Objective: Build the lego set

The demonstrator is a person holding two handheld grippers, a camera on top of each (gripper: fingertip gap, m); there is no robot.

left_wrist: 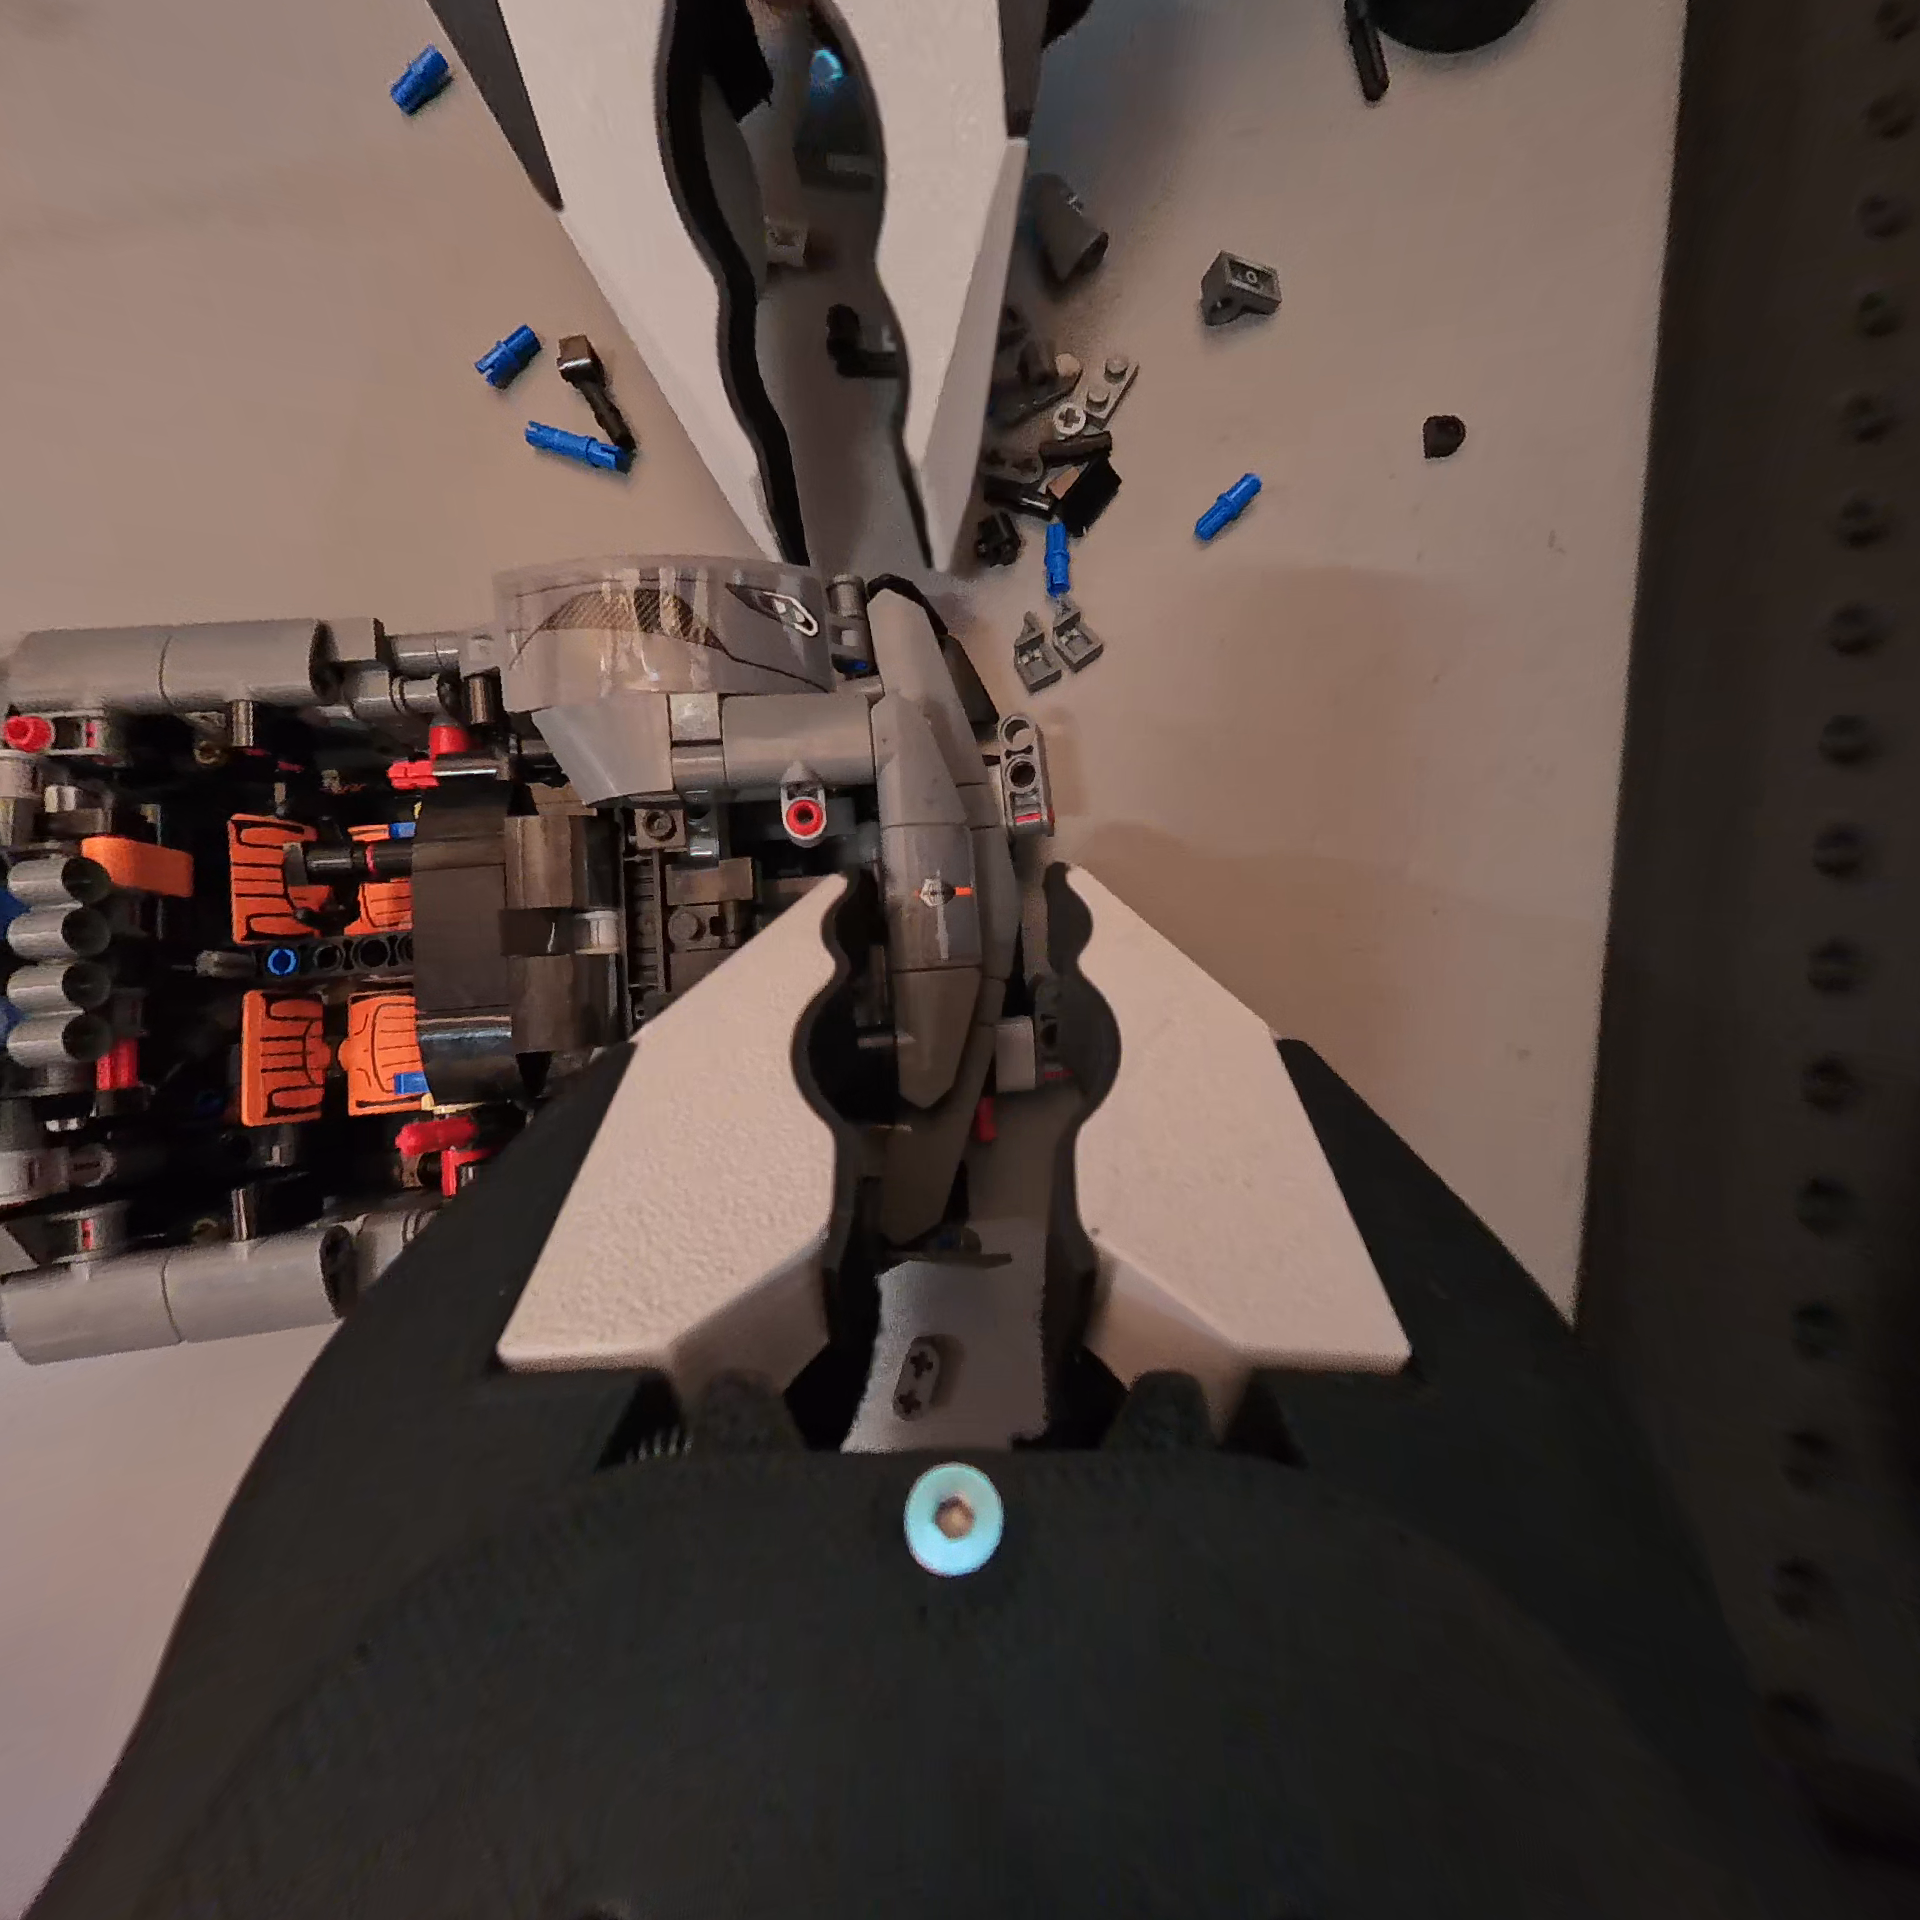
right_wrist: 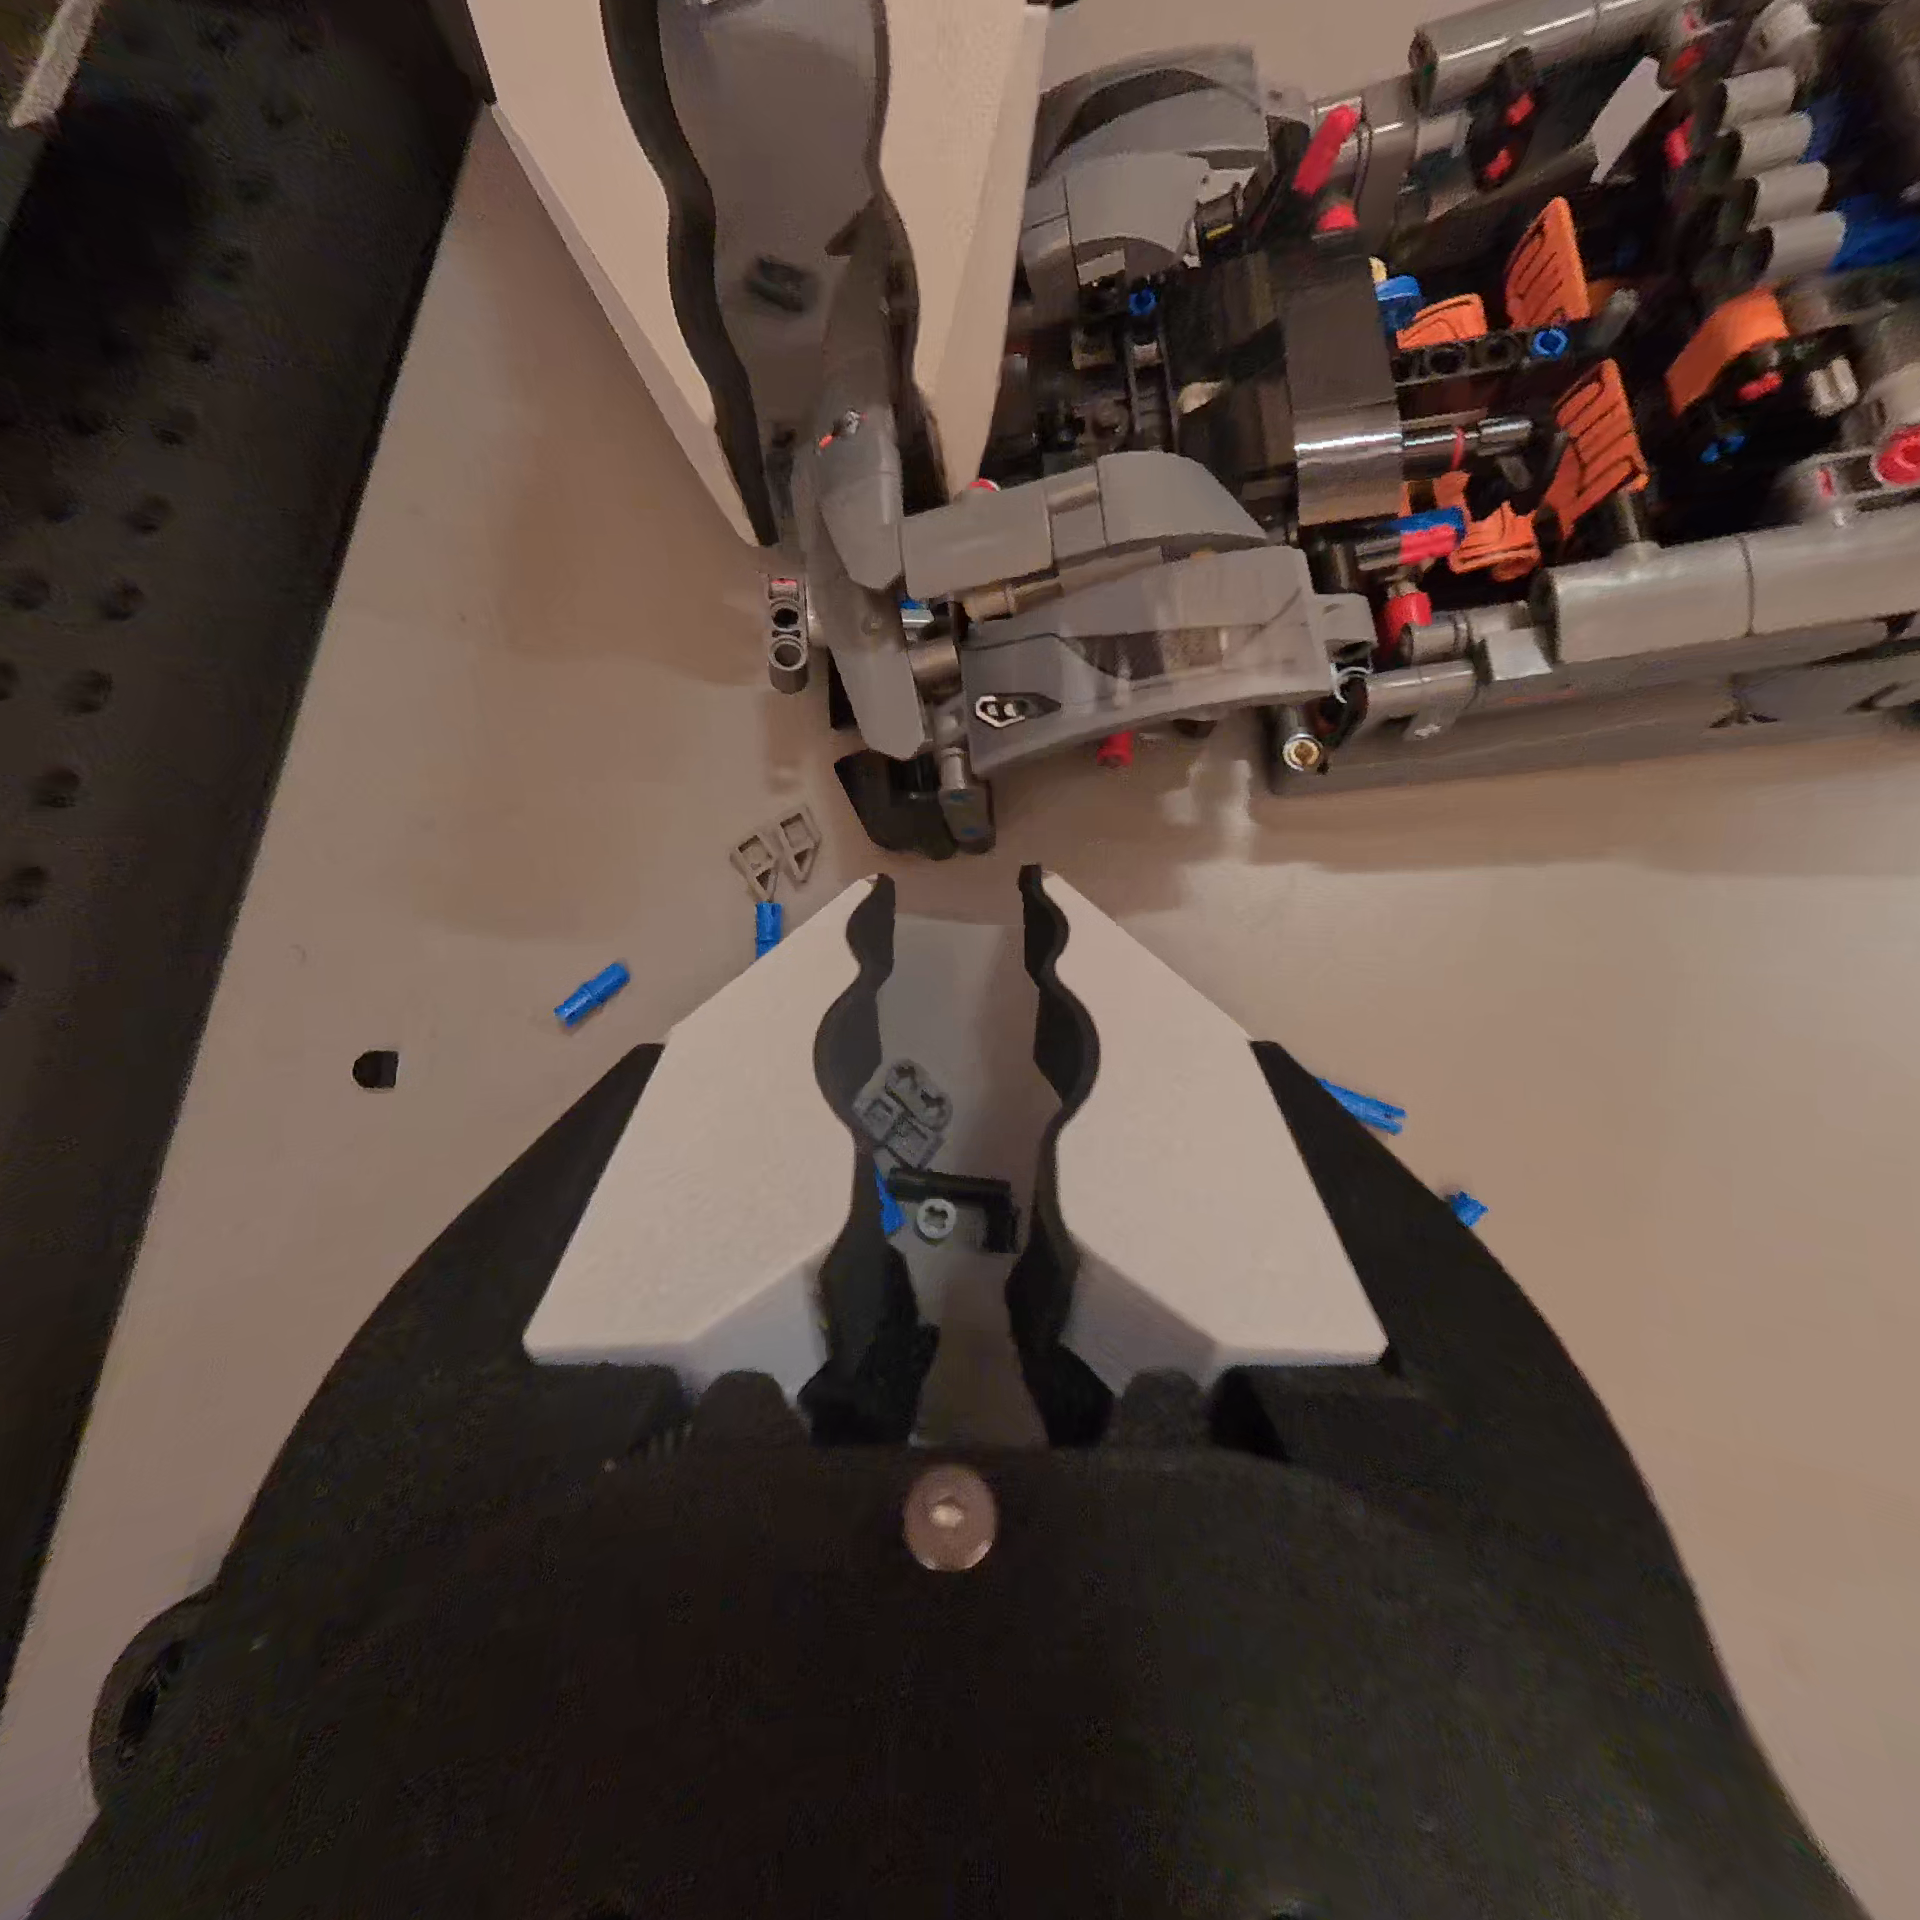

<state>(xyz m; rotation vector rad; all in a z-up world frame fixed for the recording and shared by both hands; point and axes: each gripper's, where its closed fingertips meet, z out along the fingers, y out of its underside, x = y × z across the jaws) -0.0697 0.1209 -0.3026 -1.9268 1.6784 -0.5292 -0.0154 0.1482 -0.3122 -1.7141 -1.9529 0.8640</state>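
A partly built grey Lego car (left_wrist: 312,935) with orange seats lies on the pale table; in the right wrist view it sits at the upper right (right_wrist: 1455,416). My left gripper (left_wrist: 951,878) is shut on the car's curved grey front panel (left_wrist: 935,935), which stands between the fingers. In the right wrist view the left gripper (right_wrist: 852,509) comes in from the top around that panel (right_wrist: 862,623). My right gripper (right_wrist: 956,878) is open and empty, its tips just short of the car's front corner. In the left wrist view it (left_wrist: 862,556) reaches in from the top.
Loose blue pins (left_wrist: 579,447) (right_wrist: 590,994), a pile of dark small parts (left_wrist: 1049,457) and two small grey pieces (left_wrist: 1055,644) (right_wrist: 774,847) lie around the car's front. Grey and black parts (right_wrist: 914,1132) lie under my right gripper. A black studded baseplate (left_wrist: 1787,831) (right_wrist: 156,520) borders the table. The tips of one gripper are about 7 centimeters away from the tips of the other.
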